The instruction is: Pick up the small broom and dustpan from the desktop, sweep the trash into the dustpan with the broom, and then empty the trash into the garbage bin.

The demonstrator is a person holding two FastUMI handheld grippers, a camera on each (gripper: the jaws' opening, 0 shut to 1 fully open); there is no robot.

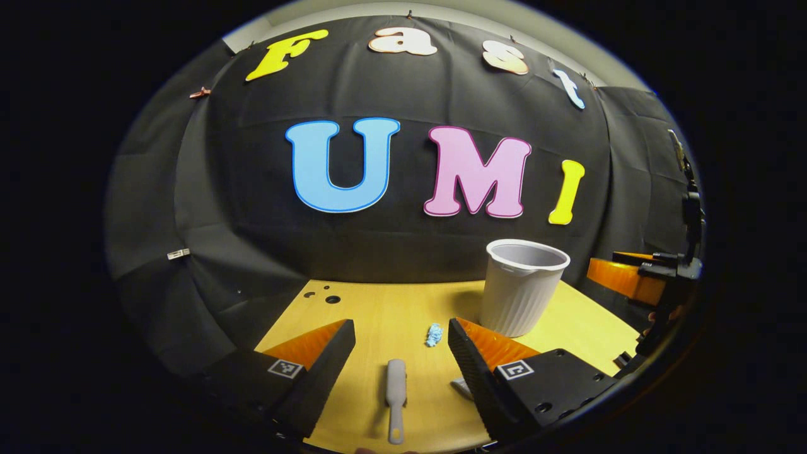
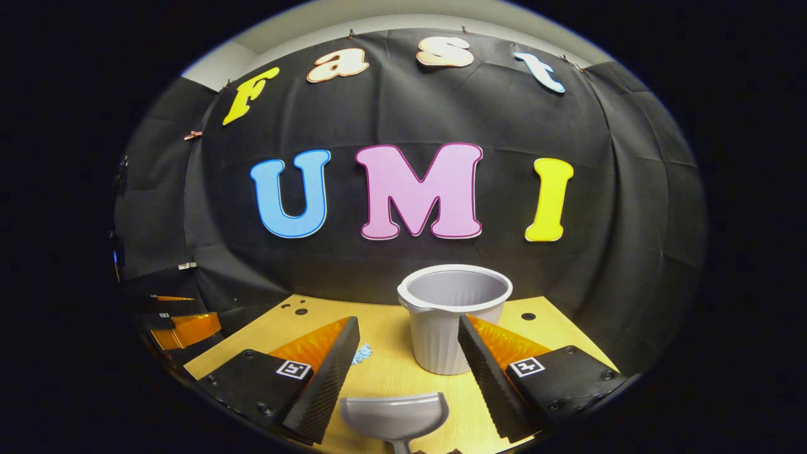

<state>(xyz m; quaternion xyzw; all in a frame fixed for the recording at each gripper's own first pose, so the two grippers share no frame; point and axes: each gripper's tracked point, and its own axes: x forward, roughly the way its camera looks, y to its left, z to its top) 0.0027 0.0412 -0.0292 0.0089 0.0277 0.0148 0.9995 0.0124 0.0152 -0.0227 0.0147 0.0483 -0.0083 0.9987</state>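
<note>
the tabletop (image 1: 391,315) carries the garbage bin (image 2: 451,325) at the back. nearer, dustpan (image 2: 394,416) lies before the open right tool (image 2: 406,372), broom (image 1: 395,394) before the open left tool (image 1: 400,366), each lined up for pickup; trash (image 1: 434,334) sits between.

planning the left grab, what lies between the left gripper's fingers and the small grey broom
Nothing: in the left gripper view, the open left gripper hangs above the small grey broom, with bare yellow wooden desktop around it.
</note>
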